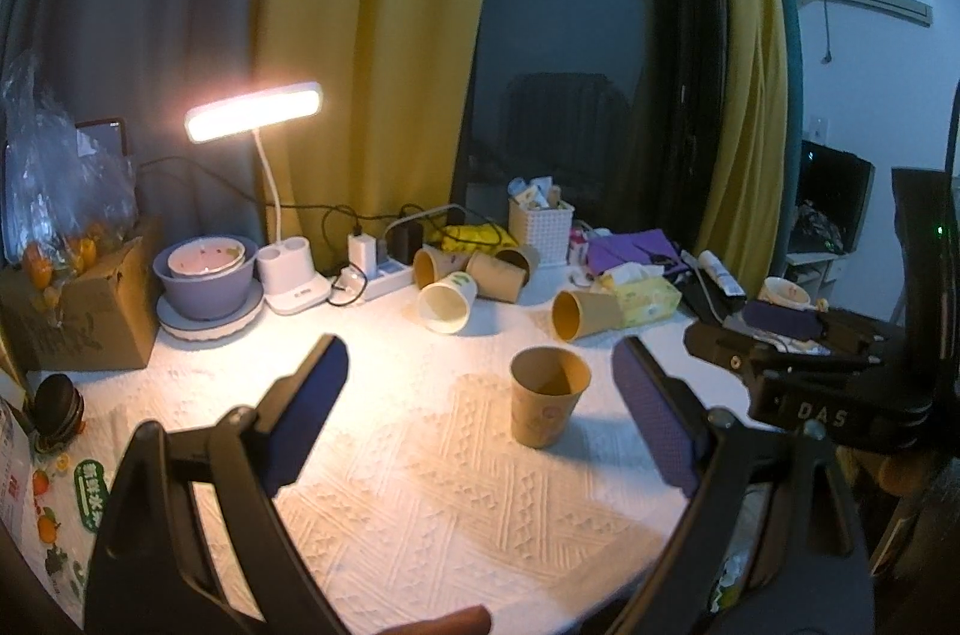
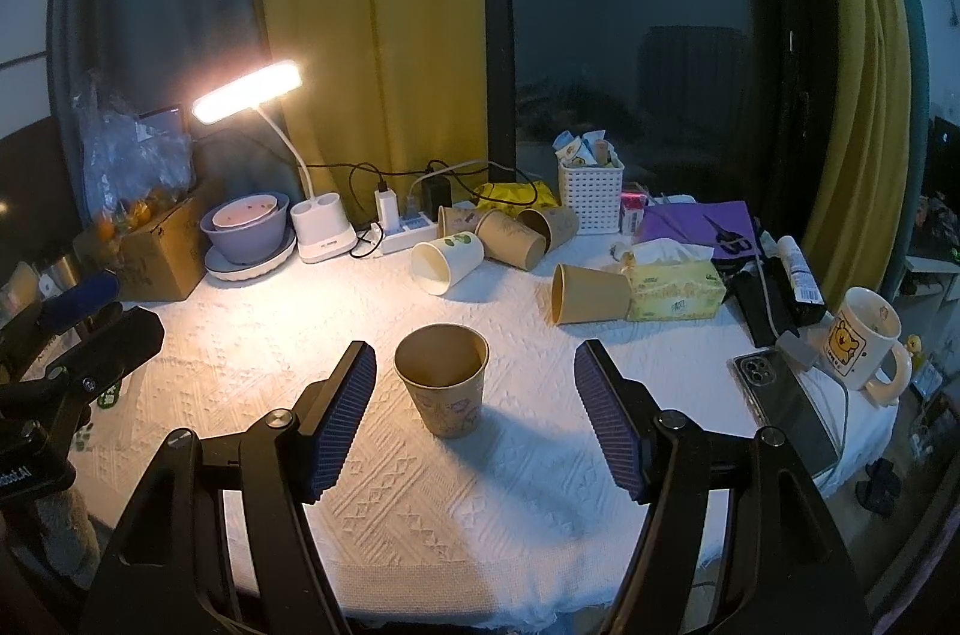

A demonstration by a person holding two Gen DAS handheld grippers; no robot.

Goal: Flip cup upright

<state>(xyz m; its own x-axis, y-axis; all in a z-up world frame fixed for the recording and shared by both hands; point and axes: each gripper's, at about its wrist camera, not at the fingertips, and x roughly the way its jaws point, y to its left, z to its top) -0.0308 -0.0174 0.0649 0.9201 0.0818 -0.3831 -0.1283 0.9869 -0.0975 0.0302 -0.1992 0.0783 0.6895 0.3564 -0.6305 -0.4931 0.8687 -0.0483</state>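
A brown paper cup (image 1: pixel 547 395) stands upright, mouth up, on the white tablecloth (image 1: pixel 420 485); it also shows in the right wrist view (image 2: pixel 444 377). My left gripper (image 1: pixel 480 413) is open and empty, with the cup just ahead between its blue pads (image 1: pixel 312 413). My right gripper (image 2: pixel 474 413) is open and empty, with the cup between its fingers (image 2: pixel 345 413), touching neither. The right gripper also shows at the right of the left wrist view (image 1: pixel 798 383).
Several paper cups lie on their sides at the back: a white one (image 2: pixel 447 260), a brown one (image 2: pixel 591 293) against a tissue box (image 2: pixel 675 290), others (image 2: pixel 510 230) behind. A lamp (image 2: pixel 246 98), bowls (image 2: pixel 246 224), cardboard box (image 2: pixel 156 251), white basket (image 2: pixel 591 197), phone (image 2: pixel 786 401) and mug (image 2: pixel 864 344) ring the table.
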